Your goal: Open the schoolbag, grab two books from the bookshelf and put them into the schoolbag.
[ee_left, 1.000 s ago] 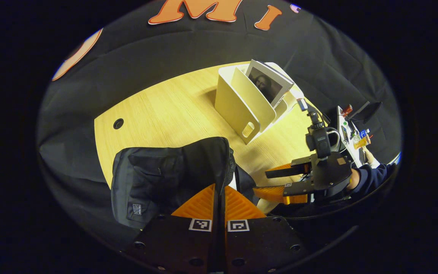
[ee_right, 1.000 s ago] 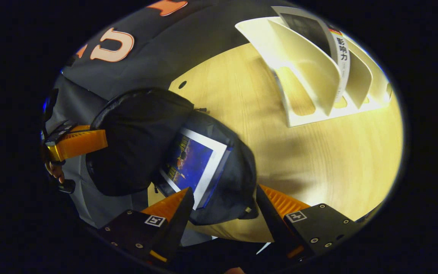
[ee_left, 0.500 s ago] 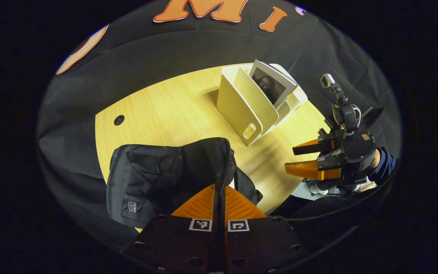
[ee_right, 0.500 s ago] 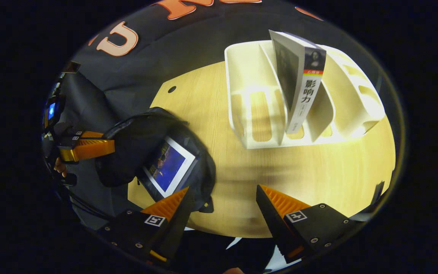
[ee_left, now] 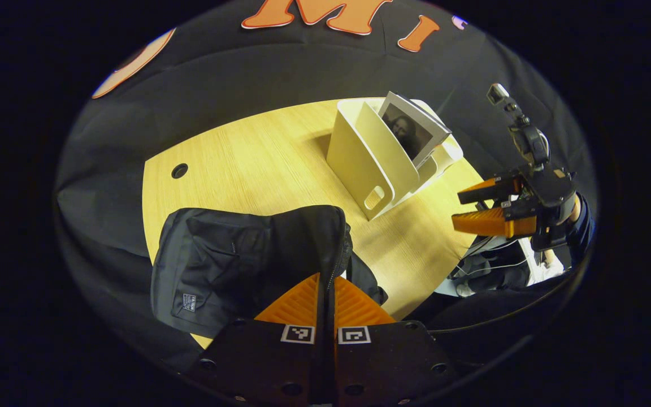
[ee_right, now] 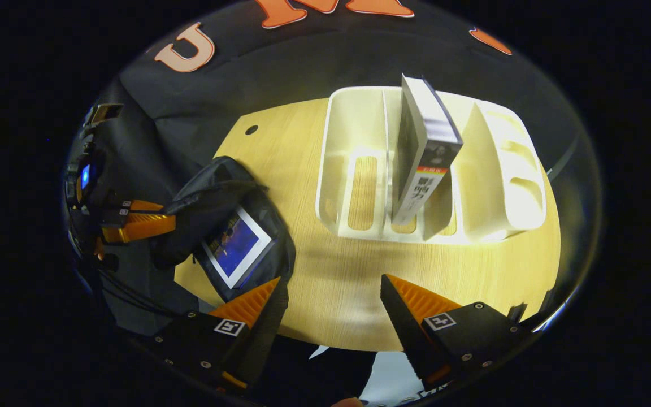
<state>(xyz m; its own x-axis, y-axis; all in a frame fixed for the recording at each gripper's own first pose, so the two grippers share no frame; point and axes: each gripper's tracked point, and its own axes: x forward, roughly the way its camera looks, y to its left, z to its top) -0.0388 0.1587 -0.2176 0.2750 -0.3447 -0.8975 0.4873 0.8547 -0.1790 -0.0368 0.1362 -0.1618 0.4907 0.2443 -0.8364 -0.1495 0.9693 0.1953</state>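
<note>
- now we are holding the schoolbag (ee_left: 246, 254) open, the left gripper (ee_left: 325, 294) pinched tight on its zipper edge.
- one blue-covered book (ee_right: 235, 246) is sitting inside the bag already.
- the right gripper (ee_right: 334, 308), fingers spread wide and empty, is facing the bookshelf (ee_right: 489, 169).
- we are aiming to straddle the leaning book (ee_right: 424, 152) squarely at its spine, clear of the dividers, closing firmly before lifting.

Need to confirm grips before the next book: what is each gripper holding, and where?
Left gripper pinches the schoolbag's zipper edge. Right gripper is open and empty.
</note>
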